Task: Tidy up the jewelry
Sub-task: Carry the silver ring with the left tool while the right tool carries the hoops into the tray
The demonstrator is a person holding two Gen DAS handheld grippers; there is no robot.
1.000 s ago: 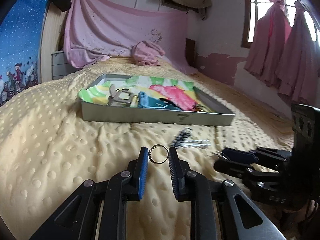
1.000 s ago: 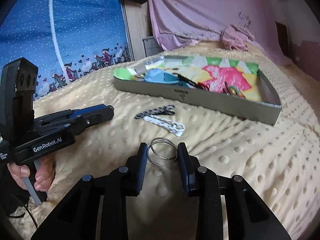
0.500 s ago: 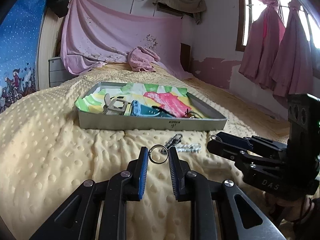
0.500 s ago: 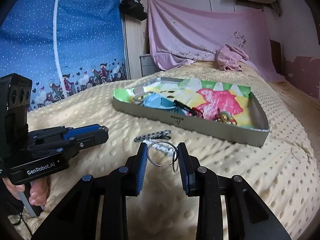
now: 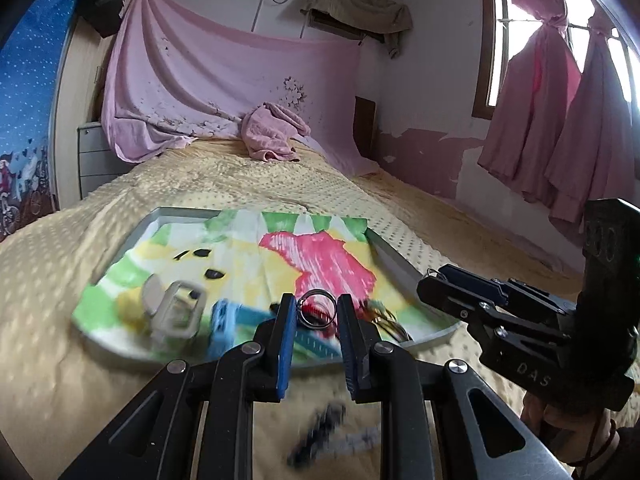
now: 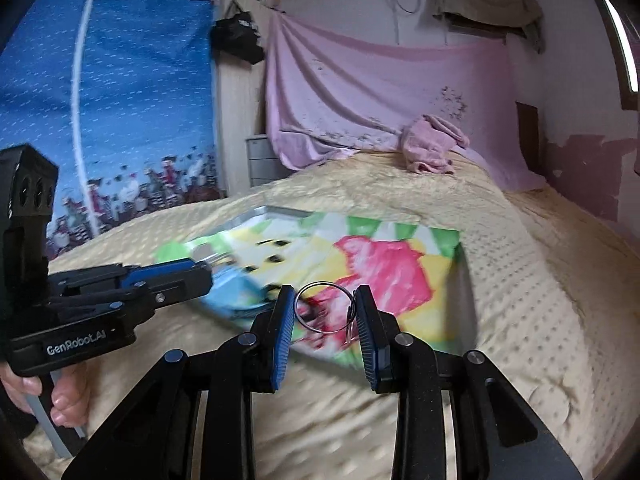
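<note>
A grey metal tray lined with a bright green, yellow and pink cloth lies on the yellow blanket. My left gripper is shut on a small metal ring and hangs over the tray's near edge. My right gripper is shut on a larger metal ring, also above the tray's near part; a smaller loop dangles by its right pad. Each gripper shows in the other's view: the right gripper on the right, the left gripper on the left. In the tray lie a silver buckle piece, a blue strap and gold rings.
Two hair clips, blurred, lie on the blanket under my left gripper. A pink bundle of cloth sits at the head of the bed. A person's hand grips the left tool's handle. Pink curtains hang on the right.
Both grippers rose off the blanket with their rings and moved forward to hang over the tray's near side. The hair clips stayed behind on the blanket.
</note>
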